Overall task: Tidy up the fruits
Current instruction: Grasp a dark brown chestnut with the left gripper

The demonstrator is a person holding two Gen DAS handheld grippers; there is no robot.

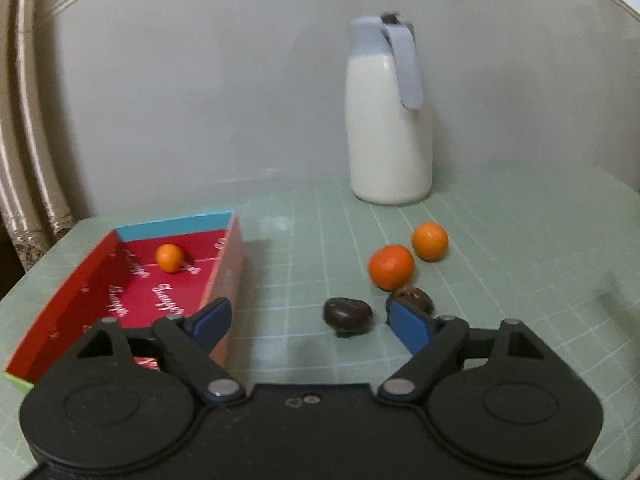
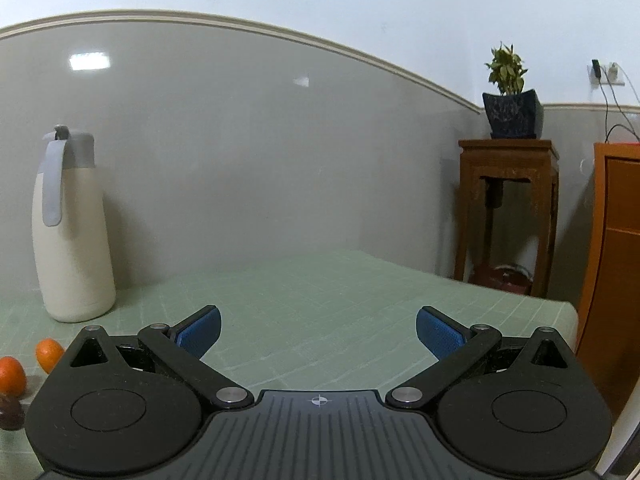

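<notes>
- Sorting has only begun, by my reading: one small orange fruit [image 1: 169, 257] lies inside the red box [image 1: 76, 300], toward its far end, on the left of the green gridded mat [image 1: 500, 280].
- Loose on the mat to the right of the box are four more pieces. Two oranges sit close together: the nearer one [image 1: 391, 267] and, just beyond and to its right, the farther one [image 1: 430, 241].
- Nearer than those lie two dark brown fruits, what kind I cannot tell. One dark fruit [image 1: 347, 313] sits in the open between the fingers; the second dark fruit [image 1: 412, 298] is half hidden behind the right blue pad and seems to touch the nearer orange.
- So roughly one piece in five is put away; four appear to be left, assuming they all belong in the box.
- A tall cream flask [image 1: 390, 120] with a grey lid and strap stands at the far side of the mat, well apart from the box and not part of the sorting, as far as I can judge.
- The left gripper [image 1: 316, 320] is fairly wide apart and holds nothing. Its left pad hangs over the box's right wall; its right pad is in front of the second dark fruit, and contact cannot be told. The first dark fruit lies in the gap, touched by neither pad.
- The right gripper [image 2: 318, 330] is spread as wide as it goes, empty, pointing over bare mat toward the far wall. The fruits show only at the left edge of its view, with the flask beyond them.
</notes>
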